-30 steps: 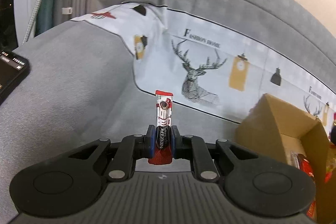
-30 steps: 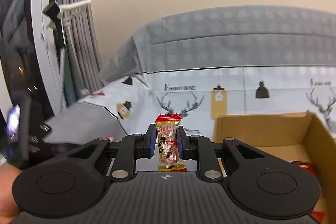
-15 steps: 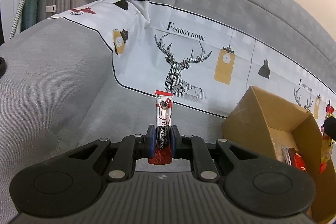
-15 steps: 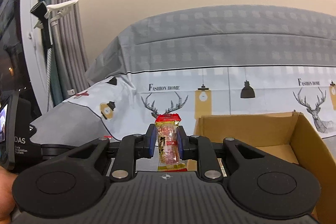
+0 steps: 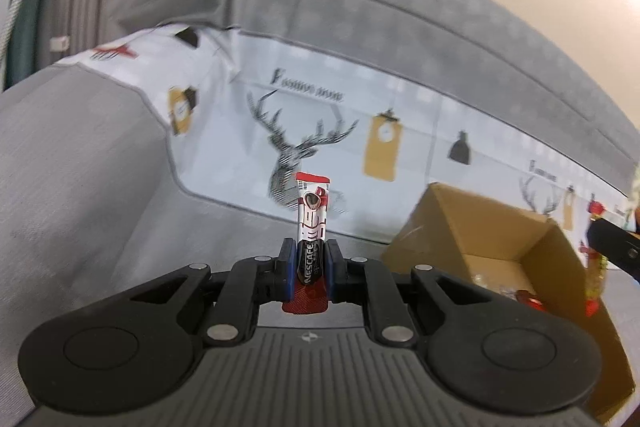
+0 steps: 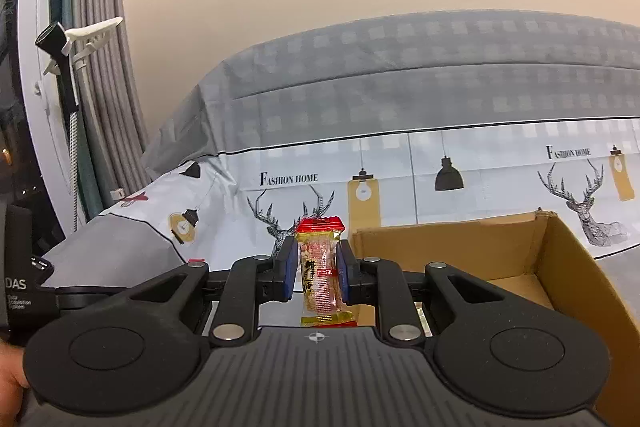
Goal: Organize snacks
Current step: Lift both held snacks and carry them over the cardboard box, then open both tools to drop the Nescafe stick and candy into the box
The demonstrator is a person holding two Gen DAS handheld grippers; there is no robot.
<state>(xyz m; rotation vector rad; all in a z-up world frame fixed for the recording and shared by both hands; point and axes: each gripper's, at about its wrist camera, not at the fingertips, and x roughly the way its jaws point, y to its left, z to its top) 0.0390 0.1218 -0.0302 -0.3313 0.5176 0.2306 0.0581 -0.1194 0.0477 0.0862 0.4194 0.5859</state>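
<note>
Shift: since the earlier frames both views are swinging, and the box [image 6: 520, 259] is filling more of the right view, so the drop-off is likely nearing.
Left view: left gripper [image 5: 309, 273] fingers are pinching a Nescafe stick [image 5: 312, 227] upright; the box is sitting low right, with wrappers inside; the right gripper is peeking in at the right edge.
Right view: right gripper [image 6: 318, 277] fingers are squeezing a snack pack [image 6: 320, 267] just left of the box's near corner.
Surface: a bed, under a grey sheet [image 5: 80, 187] and deer-print quilt [image 6: 480, 171].
Room: beige wall, grey curtains [image 6: 104, 87] at left.
</note>
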